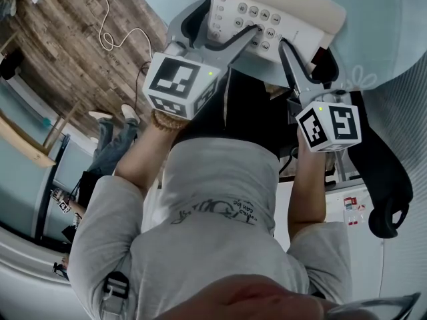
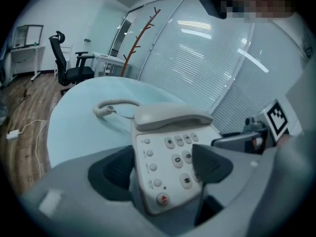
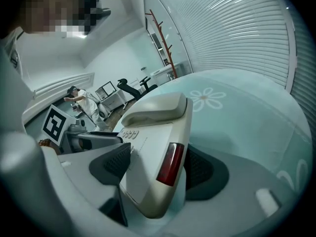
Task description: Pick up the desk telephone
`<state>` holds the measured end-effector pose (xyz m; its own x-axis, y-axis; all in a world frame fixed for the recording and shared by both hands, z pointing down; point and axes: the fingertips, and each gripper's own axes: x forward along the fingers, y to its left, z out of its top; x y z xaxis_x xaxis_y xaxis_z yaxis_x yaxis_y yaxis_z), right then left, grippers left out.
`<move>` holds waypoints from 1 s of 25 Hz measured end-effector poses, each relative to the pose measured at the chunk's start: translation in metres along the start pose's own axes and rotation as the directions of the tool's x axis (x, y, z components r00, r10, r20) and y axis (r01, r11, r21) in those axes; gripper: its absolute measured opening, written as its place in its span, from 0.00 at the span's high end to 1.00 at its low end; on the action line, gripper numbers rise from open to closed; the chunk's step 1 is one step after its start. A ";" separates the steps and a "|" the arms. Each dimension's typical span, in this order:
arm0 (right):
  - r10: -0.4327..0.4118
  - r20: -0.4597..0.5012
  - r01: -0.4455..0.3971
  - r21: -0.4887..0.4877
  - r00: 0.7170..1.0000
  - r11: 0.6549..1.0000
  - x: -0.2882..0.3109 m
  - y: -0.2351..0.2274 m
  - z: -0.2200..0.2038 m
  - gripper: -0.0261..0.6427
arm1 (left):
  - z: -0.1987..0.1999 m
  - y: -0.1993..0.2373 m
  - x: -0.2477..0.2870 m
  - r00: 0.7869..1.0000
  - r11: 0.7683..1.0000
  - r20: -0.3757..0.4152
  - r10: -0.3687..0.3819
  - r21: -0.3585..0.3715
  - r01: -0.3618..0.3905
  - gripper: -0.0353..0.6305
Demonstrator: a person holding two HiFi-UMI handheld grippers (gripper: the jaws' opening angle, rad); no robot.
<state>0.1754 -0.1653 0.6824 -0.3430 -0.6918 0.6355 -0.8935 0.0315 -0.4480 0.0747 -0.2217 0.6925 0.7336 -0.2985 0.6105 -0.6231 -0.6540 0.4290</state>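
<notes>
The desk telephone point(image 1: 267, 12) sits on the round pale-blue surface point(image 1: 373, 39), with its handset point(image 2: 170, 116) in the cradle and its coiled cord point(image 2: 111, 106) trailing behind it. The left hand-held gripper point(image 1: 227, 22) is clamped on the phone's near left corner, one pad against the left edge and the other lying over the keypad. The right hand-held gripper point(image 1: 307, 49) straddles the phone's right edge, one pad over the top face and one at the side; both are close against the casing, but whether they press on it cannot be told.
</notes>
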 end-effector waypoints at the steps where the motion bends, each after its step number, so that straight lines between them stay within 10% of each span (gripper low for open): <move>1: 0.002 0.010 -0.002 0.002 1.000 1.000 -0.004 0.003 0.003 0.47 | 0.004 -0.003 -0.004 1.000 1.000 0.004 0.001 0.007 -0.001 0.39; 25: 0.054 0.237 -0.023 -0.128 0.970 0.991 -0.172 0.154 0.163 0.47 | 0.180 -0.108 -0.204 0.962 0.986 0.271 0.041 0.143 -0.083 0.39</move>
<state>0.1440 -0.1594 0.4016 -0.3119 -0.8402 0.4436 -0.9151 0.1400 -0.3782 0.0411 -0.2154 0.4021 0.7534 -0.5024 0.4243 -0.6362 -0.7200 0.2772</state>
